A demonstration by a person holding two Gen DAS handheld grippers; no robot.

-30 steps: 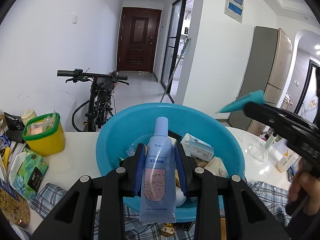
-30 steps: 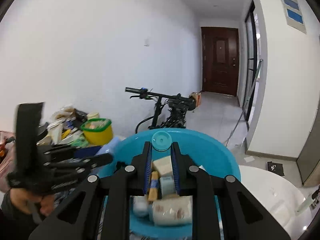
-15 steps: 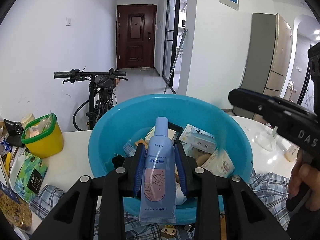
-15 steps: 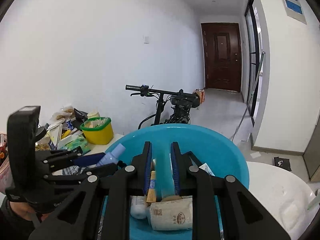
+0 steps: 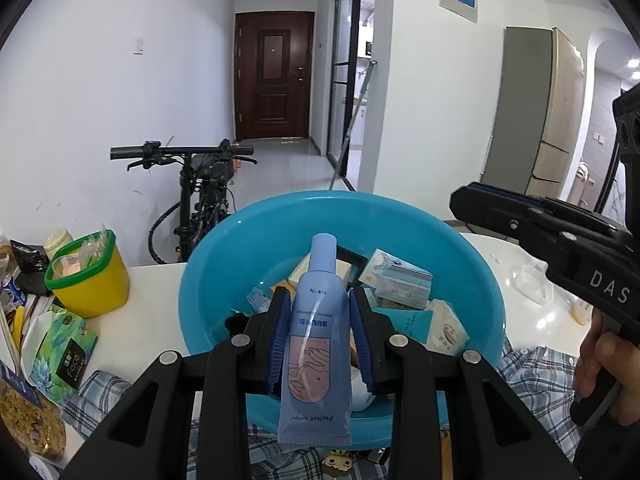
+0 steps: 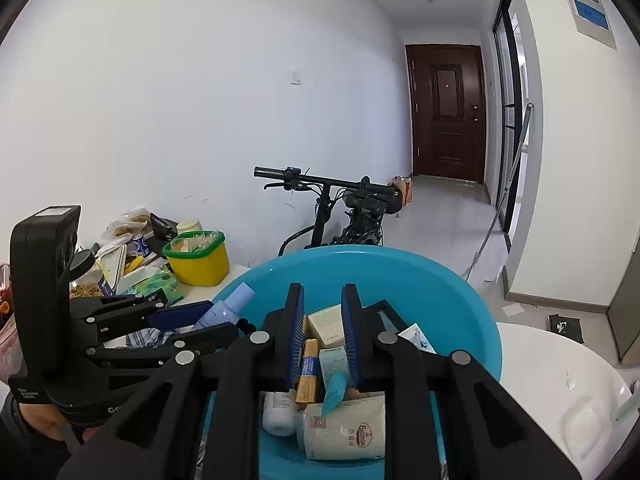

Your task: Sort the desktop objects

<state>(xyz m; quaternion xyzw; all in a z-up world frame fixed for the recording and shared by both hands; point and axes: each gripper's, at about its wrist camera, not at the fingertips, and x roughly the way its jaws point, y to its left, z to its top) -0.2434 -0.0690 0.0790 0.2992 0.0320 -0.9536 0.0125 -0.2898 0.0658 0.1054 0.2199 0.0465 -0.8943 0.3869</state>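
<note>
Left tongs [image 5: 319,326] pinched a pale blue hand-cream tube [image 5: 316,344] at mid-body, blue pads pressing both sides. Tube stood cap-up and far, crimped end near and low, held over the near part of the blue basin [image 5: 248,240].

Right tongs [image 6: 322,330] hung above the same basin, jaws a narrow gap apart with nothing between them. In the left wrist view they entered from the right, over the basin's right rim, gripped by a hand [image 5: 604,364].

Basin contents, seen through the right wrist view: a cream box [image 6: 326,322], a yellow-and-blue stick pack [image 6: 308,372], a pale blue carton [image 6: 334,362], a teal sachet [image 6: 334,392], a white bottle [image 6: 278,412] lying on its side, and a beige pouch [image 6: 346,430] nearest the camera. Left wrist view added a light blue patterned box [image 5: 398,280] at the far right of the pile.

Basin rested on a plaid cloth [image 5: 536,376] over the white counter [image 5: 148,312]. On the counter left of the basin: a yellow tub with green rim [image 5: 90,280] and a green tissue pack [image 5: 64,352]. A bicycle [image 5: 200,192] stood beyond the counter against the wall; a dark door [image 5: 274,76] closed the hallway.
</note>
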